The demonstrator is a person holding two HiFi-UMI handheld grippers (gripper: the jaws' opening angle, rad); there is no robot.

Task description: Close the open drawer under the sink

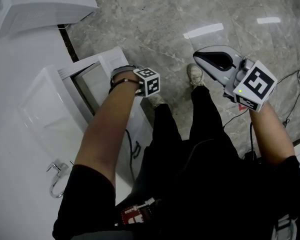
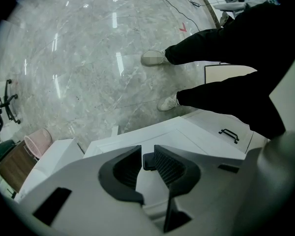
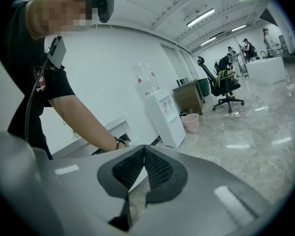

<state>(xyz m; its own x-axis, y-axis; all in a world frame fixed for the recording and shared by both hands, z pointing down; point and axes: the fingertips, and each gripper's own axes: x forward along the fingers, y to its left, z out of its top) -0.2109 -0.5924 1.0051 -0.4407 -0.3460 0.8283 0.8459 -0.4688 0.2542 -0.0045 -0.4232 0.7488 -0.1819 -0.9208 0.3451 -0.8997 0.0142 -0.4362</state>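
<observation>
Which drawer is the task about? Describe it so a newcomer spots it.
Find the white sink counter with the chrome tap at the head view's left. Under its edge a white open drawer juts over the grey marble floor. Unlike the shut front beside it, its inside shows, and the left gripper clamps its black handle.

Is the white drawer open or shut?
Open. The white drawer sticks out, its inside showing; the left tool clamps its black handle.

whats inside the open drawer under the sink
Only a pale, bare-looking bottom panel shows inside the drawer. The front part is covered by the left forearm and the left claw, closed on its dark handle, so contents there cannot be seen.
</observation>
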